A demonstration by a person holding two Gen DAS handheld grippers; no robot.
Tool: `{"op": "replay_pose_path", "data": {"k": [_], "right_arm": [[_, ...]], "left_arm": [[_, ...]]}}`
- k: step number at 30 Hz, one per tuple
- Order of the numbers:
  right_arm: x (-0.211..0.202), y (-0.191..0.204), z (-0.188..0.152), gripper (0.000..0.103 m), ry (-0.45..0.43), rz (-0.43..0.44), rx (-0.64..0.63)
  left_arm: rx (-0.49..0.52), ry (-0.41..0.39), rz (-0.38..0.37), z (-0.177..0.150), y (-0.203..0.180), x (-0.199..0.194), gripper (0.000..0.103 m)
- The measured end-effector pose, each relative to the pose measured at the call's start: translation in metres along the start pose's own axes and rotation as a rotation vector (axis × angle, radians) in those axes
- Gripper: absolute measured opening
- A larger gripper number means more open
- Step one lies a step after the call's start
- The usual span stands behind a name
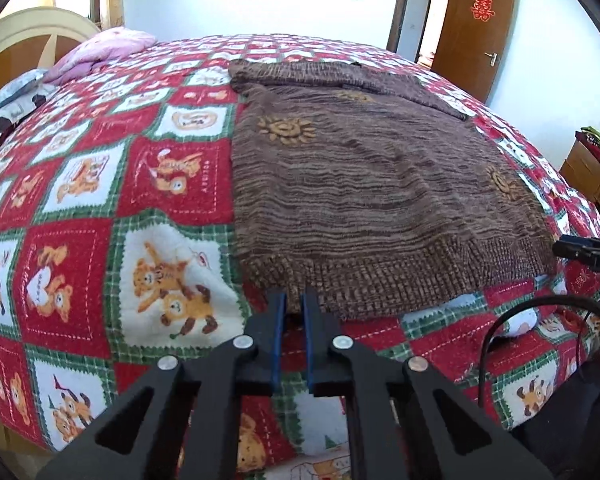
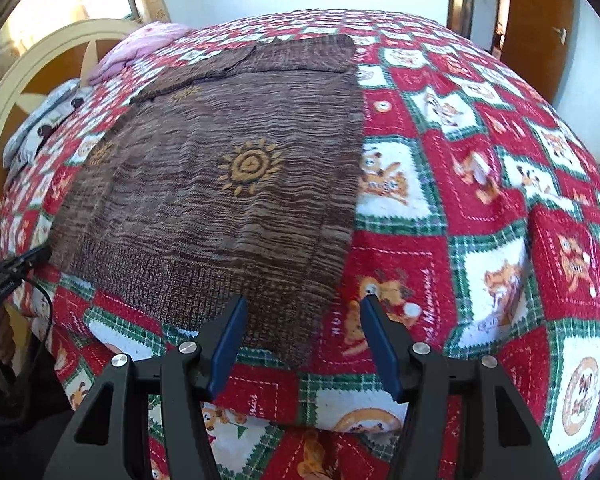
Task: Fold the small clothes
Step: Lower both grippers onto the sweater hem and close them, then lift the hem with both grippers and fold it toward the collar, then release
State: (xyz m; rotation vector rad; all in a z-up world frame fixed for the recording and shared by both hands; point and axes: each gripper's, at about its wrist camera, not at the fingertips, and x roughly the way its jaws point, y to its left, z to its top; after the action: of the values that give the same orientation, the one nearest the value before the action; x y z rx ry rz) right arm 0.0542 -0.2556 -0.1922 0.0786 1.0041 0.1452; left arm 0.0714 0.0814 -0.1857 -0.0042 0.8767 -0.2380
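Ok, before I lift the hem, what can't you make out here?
- Left hand-held gripper: whether its tips hold the sweater hem; left view, the fingers hide the contact.
- Sweater's far sleeve: folded, details too small in both views.
- Right hand-held gripper: whether it touches the hem; right view.

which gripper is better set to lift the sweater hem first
Left. The left gripper is shut right at the sweater hem's near corner, while the right gripper is open, straddling its corner, not gripping yet.
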Motion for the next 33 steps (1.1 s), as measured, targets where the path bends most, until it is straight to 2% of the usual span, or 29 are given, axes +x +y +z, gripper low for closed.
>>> {"op": "replay_pose_path", "data": {"k": [4,7,9,10,11,12,13,15,16,22,30,33], "right_arm": [[0.003,-0.004,-0.003,0.059,0.017,0.028,0.025],[0.010,-0.005,-0.005,0.059,0.032,0.021,0.030],[0.014,-0.006,-0.008,0.059,0.050,0.054,0.055],[0.017,-0.006,-0.008,0.059,0.061,0.071,0.064],[0.019,-0.006,-0.009,0.059,0.074,0.100,0.077],[0.021,-0.007,-0.010,0.054,0.079,0.120,0.095],[0.021,-0.008,-0.011,0.035,0.076,0.128,0.107],[0.017,-0.008,-0.010,0.019,0.077,0.130,0.099],[0.014,-0.008,-0.011,0.004,0.071,0.126,0.096],[-0.012,-0.003,-0.011,0.004,0.020,0.132,0.044],[-0.044,-0.028,-0.001,0.004,-0.124,0.273,0.175],[-0.047,-0.029,0.003,0.004,-0.143,0.302,0.200]], "left_arm": [[-0.006,-0.008,0.014,0.000,0.001,0.002,0.014],[-0.016,-0.018,0.042,0.002,0.001,0.004,0.033],[-0.025,-0.017,0.033,0.003,0.002,0.009,0.033],[-0.026,-0.014,0.023,0.003,0.002,0.010,0.029],[-0.014,-0.013,0.010,0.003,0.000,0.011,0.017],[-0.002,-0.015,0.002,0.003,-0.002,0.009,0.010],[0.019,-0.017,0.005,0.003,-0.005,0.007,0.009],[0.049,-0.039,0.014,0.003,-0.009,0.000,0.007],[0.056,-0.049,0.014,0.004,-0.009,-0.004,0.007],[0.040,-0.124,-0.038,0.015,-0.004,-0.034,0.006],[-0.060,-0.116,-0.135,0.022,0.010,-0.037,0.006],[-0.086,-0.123,-0.164,0.023,0.014,-0.039,0.006]]}}
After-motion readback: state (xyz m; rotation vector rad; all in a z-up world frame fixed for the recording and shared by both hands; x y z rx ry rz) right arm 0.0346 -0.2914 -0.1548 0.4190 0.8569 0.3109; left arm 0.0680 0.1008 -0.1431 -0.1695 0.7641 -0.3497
